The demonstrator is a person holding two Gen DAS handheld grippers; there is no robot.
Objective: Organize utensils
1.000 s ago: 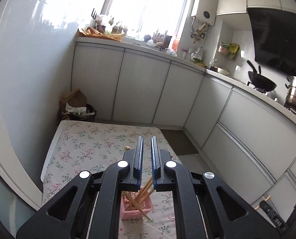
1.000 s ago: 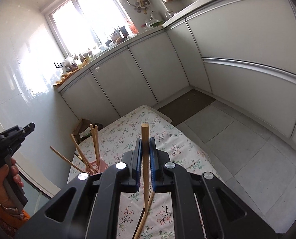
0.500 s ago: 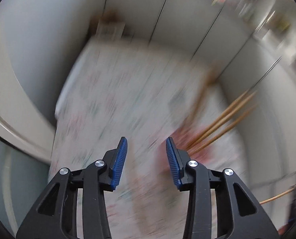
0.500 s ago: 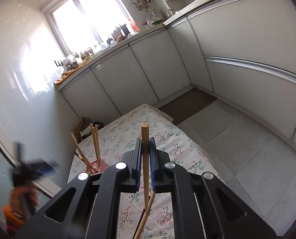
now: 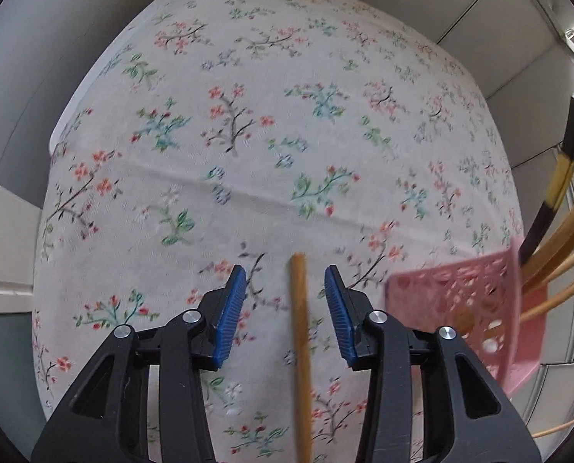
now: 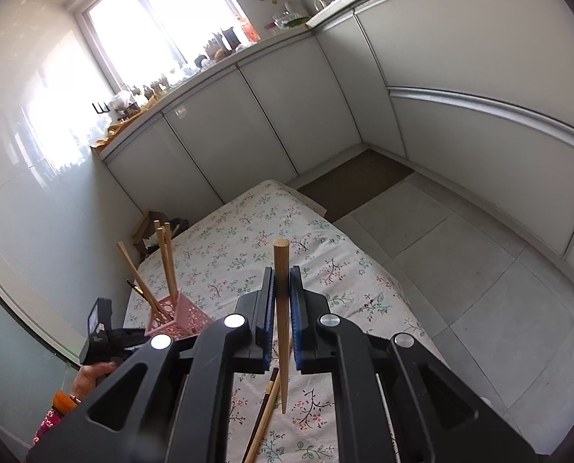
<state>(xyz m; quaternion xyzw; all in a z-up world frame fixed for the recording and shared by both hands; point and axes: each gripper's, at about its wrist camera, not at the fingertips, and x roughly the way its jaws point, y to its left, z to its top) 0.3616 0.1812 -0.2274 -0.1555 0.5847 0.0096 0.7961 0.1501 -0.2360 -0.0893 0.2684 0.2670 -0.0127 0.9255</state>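
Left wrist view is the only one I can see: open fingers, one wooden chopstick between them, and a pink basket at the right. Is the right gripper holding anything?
Observer: Yes. The right gripper is shut on a wooden chopstick, held about upright.
Operator: Do other chopsticks lie on the table near it?
Observer: Two lie on the floral cloth below that gripper: a dark chopstick and a pale chopstick, side by side.
Operator: My view bends the basket. Is it tipped?
Observer: No. The pink basket stands upright on the cloth, with leaning chopsticks sticking out of its top.
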